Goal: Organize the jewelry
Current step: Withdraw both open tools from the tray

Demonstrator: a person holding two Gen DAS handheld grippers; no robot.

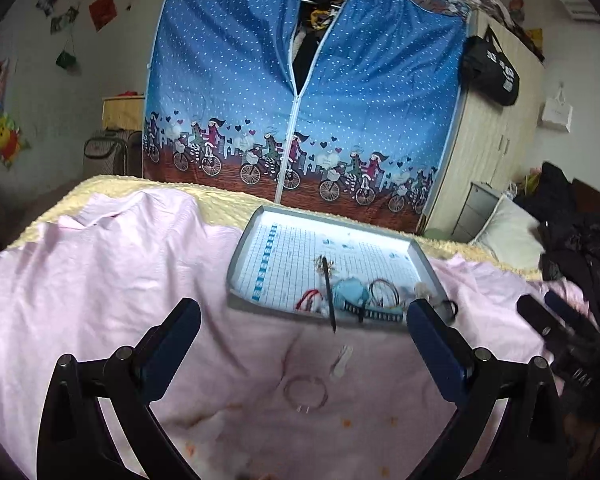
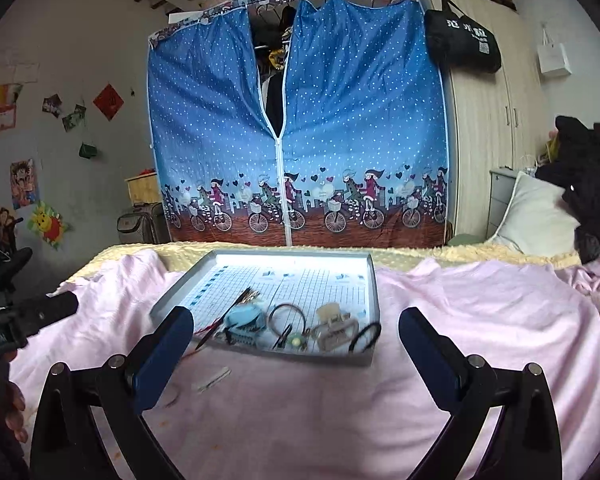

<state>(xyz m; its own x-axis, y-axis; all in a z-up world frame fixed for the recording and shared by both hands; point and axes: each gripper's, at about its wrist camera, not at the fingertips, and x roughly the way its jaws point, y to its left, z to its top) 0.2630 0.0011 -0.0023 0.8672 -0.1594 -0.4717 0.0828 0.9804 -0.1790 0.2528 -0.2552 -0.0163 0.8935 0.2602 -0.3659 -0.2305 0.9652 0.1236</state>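
My left gripper and right gripper both hover with fingers spread wide, holding nothing. Ahead lies the shallow grey tray with a grid-printed paper liner on the pink quilt. The jewelry clusters along the tray's near edge: a pale blue hair clip, a thin wire bangle, and a black stick. In front of the tray, a thin ring bracelet and a small white hairpin rest on the quilt.

a home bedroom: bed, fabric wardrobe.
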